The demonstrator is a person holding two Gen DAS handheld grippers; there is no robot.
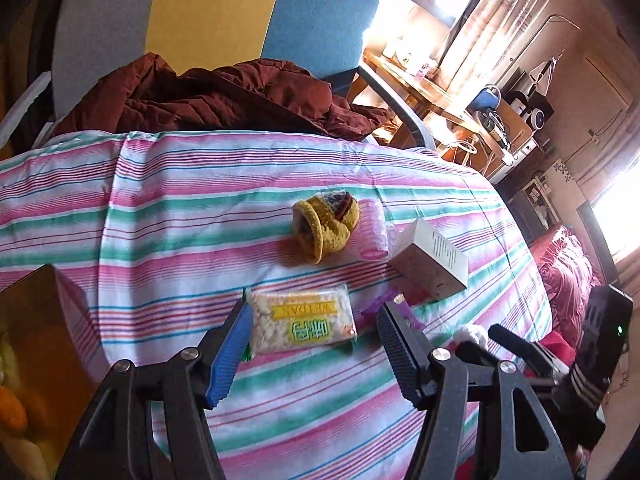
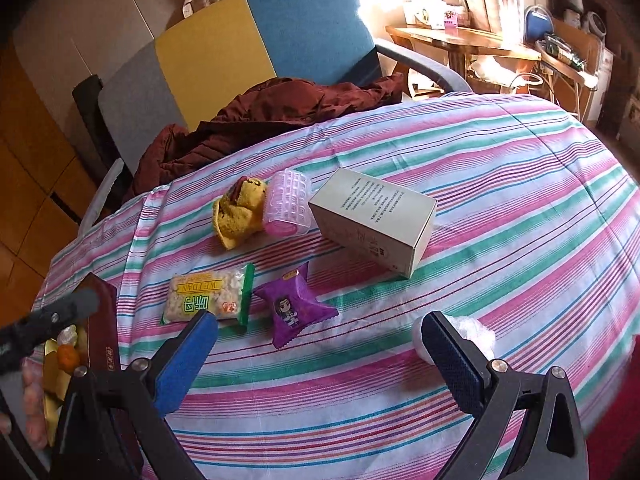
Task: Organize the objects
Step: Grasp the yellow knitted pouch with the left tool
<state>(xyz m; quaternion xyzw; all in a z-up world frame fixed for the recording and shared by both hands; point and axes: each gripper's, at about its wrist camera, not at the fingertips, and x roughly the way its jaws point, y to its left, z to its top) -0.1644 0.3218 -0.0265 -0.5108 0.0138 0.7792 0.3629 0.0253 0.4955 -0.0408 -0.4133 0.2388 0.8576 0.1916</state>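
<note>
Mostly unsorted. Left gripper [image 1: 310, 320] released, jaws apart, straddling rice-snack pack [image 1: 301, 322], pads not pressing. Right gripper [image 2: 320, 336] also wide, empty; purple packet [image 2: 294, 304] just ahead, between its fingers. Sock [image 2: 238, 210], pink roller [image 2: 288, 204], carton [image 2: 374, 222] lay farther ahead on surface [image 2: 500, 184]. Dark-red box [image 2: 102, 320] left of right gripper held orange and pale items, unclear which.

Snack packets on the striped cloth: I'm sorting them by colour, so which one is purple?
The purple packet with a cartoon figure, lying right of the clear rice-snack packet, which has a yellow label and green ends. Both lie flat, in front of the beige box.
</note>
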